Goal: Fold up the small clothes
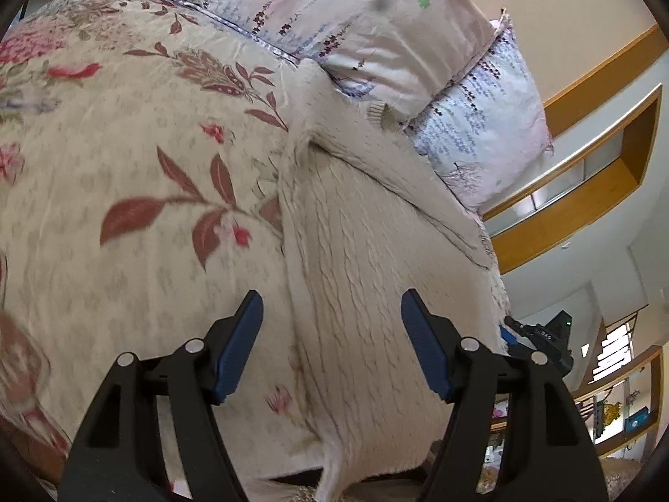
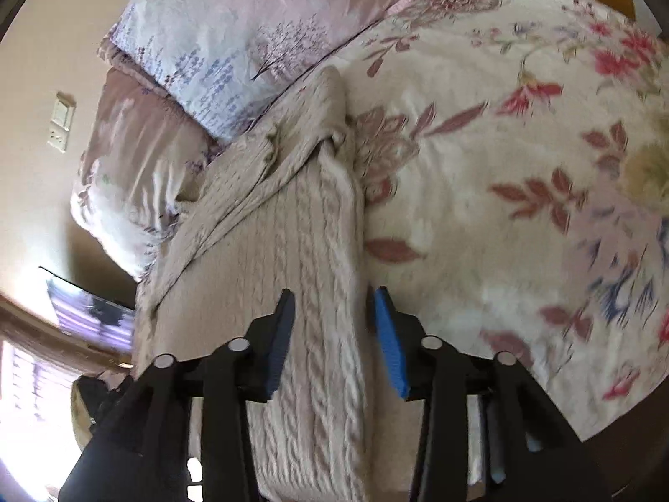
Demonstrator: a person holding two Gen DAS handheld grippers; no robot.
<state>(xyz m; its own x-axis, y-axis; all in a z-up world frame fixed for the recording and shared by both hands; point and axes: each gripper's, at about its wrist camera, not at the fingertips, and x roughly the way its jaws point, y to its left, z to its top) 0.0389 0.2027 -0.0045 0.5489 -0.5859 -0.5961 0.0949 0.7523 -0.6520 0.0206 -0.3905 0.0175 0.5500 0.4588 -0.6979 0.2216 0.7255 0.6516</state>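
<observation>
Pillows (image 1: 376, 21) block the far end of the bed, touching the sweater (image 1: 359, 242). The flowered blanket (image 1: 125, 146) beside the sweater lies flat, with room to pass over it.

floral bedspread (image 1: 125, 146) | pillows (image 1: 355, 21) | beige wall (image 2: 50, 42) | wooden shelf (image 1: 585, 192)

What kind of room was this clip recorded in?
Most likely a bedroom at home: a cream cable-knit sweater lies on a bed with a floral bedspread, and lavender-print pillows are stacked at its head. Both grippers are open above the sweater.
</observation>
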